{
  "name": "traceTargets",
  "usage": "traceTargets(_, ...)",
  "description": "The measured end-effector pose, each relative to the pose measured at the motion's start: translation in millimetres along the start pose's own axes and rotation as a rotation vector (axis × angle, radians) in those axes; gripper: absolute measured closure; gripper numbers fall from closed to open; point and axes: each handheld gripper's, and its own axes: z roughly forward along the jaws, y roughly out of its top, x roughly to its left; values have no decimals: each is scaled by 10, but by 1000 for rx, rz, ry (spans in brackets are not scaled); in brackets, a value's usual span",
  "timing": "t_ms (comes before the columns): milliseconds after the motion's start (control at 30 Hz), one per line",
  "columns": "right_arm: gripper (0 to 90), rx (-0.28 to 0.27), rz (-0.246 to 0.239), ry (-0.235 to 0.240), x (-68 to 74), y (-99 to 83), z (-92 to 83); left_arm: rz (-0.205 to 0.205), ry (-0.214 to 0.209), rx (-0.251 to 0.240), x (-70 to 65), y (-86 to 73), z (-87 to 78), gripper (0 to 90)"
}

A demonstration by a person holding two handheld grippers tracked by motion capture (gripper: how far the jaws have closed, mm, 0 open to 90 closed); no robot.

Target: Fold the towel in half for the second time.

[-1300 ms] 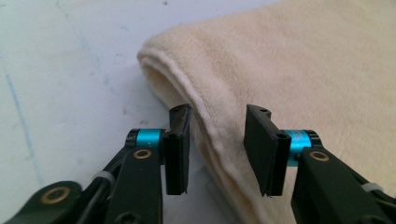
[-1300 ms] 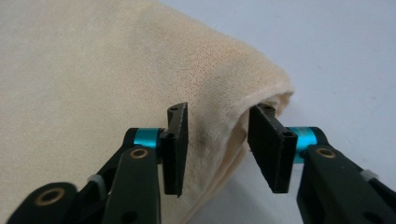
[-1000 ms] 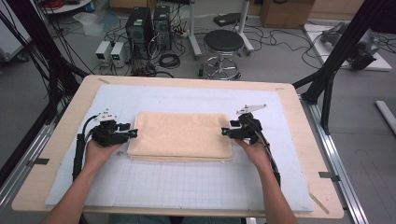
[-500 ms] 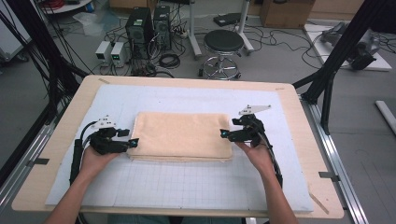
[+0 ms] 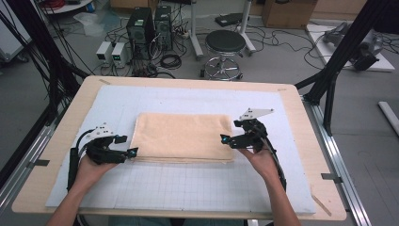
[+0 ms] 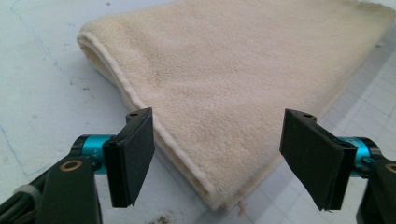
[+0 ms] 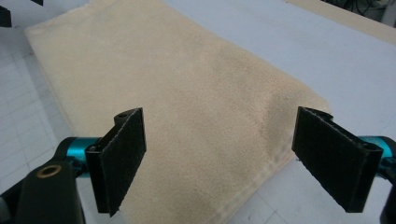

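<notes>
A cream towel (image 5: 181,136), folded into a flat rectangle, lies on the white mat (image 5: 188,188) in the middle of the table. My left gripper (image 5: 132,152) is at the towel's near left corner, jaws apart. In the left gripper view the towel (image 6: 233,70) corner lies low between the pads (image 6: 133,156) of the left gripper (image 6: 224,158), untouched. My right gripper (image 5: 224,140) hovers at the towel's right edge, open. In the right gripper view the right gripper (image 7: 233,163) is above the towel (image 7: 163,93). Both pairs of jaws have just been opening, and nothing is gripped.
The mat covers most of a wooden table (image 5: 42,188) with metal rails along both sides. Black frame posts (image 5: 339,61) stand at the far corners. A stool (image 5: 226,44) and computer cases (image 5: 143,23) are on the floor beyond the far edge.
Both grippers have opened and drawn back a little from the towel's ends, the left one toward the near left. The towel stays flat on the mat.
</notes>
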Motion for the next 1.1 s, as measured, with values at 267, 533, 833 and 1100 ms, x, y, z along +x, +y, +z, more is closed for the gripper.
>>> traceTargets(267, 152, -8, 14, 3, 42, -181, -51, 14, 12, -14, -56, -34, -103, 232)
traceTargets(533, 122, -30, 16, -9, 94, -267, -174, 15, 32, -24, -81, -92, -222, 208)
traceTargets(833, 121, -26, 28, -22, 175, -452, -274, 18, 40, -25, -143, -162, -318, 185)
traceTargets(1100, 121, -44, 43, -36, 190, -597, -410, 27, 43, -32, -205, -170, -348, 178)
